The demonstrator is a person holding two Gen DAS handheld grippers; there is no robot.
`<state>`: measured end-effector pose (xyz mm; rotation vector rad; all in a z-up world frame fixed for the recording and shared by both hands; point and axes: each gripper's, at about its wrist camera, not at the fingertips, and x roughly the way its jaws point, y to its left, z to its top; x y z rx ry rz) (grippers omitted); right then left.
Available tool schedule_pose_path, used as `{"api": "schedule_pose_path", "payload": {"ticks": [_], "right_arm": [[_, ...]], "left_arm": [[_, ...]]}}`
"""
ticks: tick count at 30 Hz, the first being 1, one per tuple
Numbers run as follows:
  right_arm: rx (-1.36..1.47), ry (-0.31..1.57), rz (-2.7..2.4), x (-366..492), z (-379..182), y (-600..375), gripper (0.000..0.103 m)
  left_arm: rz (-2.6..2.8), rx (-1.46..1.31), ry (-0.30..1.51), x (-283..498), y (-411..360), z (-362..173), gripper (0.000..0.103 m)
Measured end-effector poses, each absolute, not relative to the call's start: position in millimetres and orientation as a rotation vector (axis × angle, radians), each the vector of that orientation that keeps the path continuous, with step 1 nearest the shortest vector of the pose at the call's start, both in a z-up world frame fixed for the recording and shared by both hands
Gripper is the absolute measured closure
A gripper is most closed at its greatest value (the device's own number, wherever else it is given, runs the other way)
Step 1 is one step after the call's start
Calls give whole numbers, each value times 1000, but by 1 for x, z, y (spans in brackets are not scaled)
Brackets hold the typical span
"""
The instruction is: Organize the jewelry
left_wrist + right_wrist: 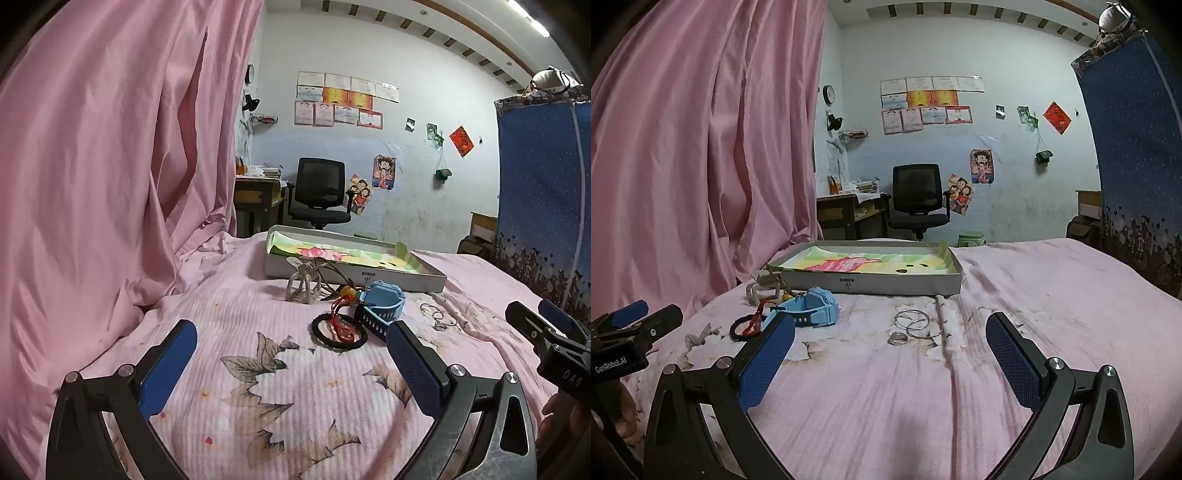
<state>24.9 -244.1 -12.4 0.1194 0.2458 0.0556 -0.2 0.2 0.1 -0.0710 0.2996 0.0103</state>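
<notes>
Your left gripper (291, 349) and right gripper (890, 345) are both spread wide and grasp nothing. The left one's body reads "GenRobot.AI". On the pink bedsheet (1015, 295) lie silver rings (916, 323), a blue watch (812, 306) and a black bracelet (338, 330), all near the shallow box (886, 284). The box label is too small to read.

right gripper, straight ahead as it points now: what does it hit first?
Probably the silver rings lying on the bedspread, centred between the open jaws of the right gripper. Behind them stands the shallow box. Depth is uncertain.
</notes>
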Motion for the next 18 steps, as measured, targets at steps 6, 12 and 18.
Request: {"api": "schedule_pose_path", "payload": {"ticks": [6, 12, 18], "right_arm": [[126, 233, 54, 23, -12, -245, 1], [122, 232, 55, 22, -12, -244, 1], [122, 234, 55, 23, -11, -244, 1]], "left_arm": [[11, -69, 299, 0, 0, 0, 0], [11, -69, 299, 0, 0, 0, 0], [9, -78, 304, 0, 0, 0, 0]]}}
